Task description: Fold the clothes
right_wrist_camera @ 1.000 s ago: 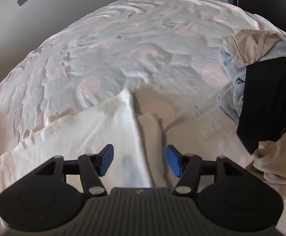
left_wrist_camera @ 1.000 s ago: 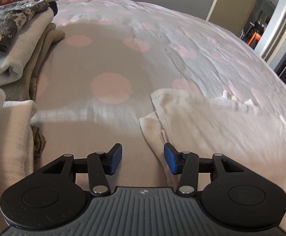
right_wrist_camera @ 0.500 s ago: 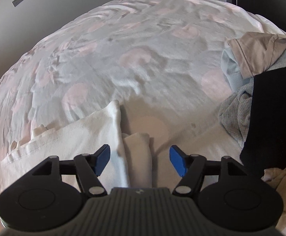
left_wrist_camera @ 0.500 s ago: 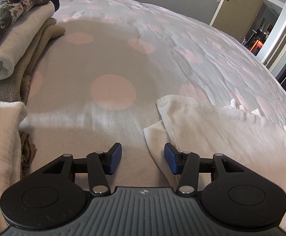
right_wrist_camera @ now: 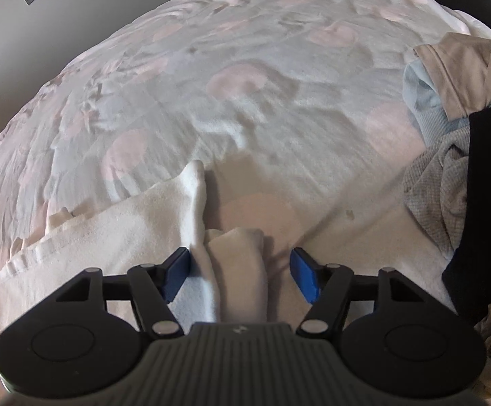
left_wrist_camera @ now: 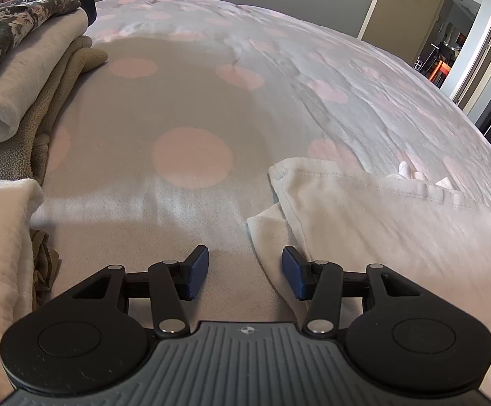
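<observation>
Left wrist view: hovering with left gripper [left_wrist_camera: 245, 272] spread wide, gripping nothing, low over the dotted bedspread [left_wrist_camera: 191, 101]. Lying just ahead and to its right side, the white garment [left_wrist_camera: 380, 223], one folded corner reaching between the blue pads [left_wrist_camera: 293, 275]. Sitting off to the left, a stack of folded clothes [left_wrist_camera: 22, 77]. Right wrist view: holding right gripper [right_wrist_camera: 240, 275] wide apart too, straddling a raised fold of the white garment [right_wrist_camera: 238, 264]. Piling at far right, unfolded clothes [right_wrist_camera: 465, 155].
</observation>
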The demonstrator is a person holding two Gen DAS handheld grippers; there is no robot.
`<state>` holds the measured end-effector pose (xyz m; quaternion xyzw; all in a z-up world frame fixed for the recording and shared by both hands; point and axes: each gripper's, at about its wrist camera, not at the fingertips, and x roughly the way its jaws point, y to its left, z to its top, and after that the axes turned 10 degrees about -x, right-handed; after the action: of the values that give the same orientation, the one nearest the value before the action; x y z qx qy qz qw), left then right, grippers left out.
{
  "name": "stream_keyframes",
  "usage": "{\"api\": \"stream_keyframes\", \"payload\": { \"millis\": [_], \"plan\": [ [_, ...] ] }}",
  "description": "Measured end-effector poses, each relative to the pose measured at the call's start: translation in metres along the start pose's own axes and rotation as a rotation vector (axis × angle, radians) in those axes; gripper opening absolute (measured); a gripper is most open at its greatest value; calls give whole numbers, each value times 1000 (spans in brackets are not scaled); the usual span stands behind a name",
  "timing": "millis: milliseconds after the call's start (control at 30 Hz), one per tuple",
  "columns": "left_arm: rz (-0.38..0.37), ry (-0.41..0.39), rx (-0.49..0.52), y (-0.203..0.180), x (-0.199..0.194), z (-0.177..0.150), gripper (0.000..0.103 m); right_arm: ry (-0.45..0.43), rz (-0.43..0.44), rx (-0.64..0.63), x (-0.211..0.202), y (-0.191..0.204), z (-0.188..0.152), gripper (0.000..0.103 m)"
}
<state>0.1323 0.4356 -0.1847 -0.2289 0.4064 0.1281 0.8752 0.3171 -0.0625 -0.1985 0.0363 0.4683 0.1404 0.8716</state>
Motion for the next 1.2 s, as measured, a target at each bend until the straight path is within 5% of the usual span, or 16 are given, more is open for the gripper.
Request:
{"api": "stream_keyframes", "payload": {
  "millis": [67,167,567,800,1000,1200],
  "plan": [
    [1,-1,2,0,0,0,46,11,34,1,0,3,0,36],
    [2,1,5,-1,-1,0,46,13,17,-21,-3,13,1,19],
    [-54,-23,-31,4,-19,4,45,-103,80,-120,-86,93,25,18],
    [-129,-27,-35,6,-29,2,27,-155,192,-169,-120,170,31,18],
    [-183,-28,-13,1,-31,0,14,-147,270,-189,-114,231,25,17],
    [-203,-14,-29,3,-28,0,13,-87,344,-184,-82,285,8,17]
  ]
}}
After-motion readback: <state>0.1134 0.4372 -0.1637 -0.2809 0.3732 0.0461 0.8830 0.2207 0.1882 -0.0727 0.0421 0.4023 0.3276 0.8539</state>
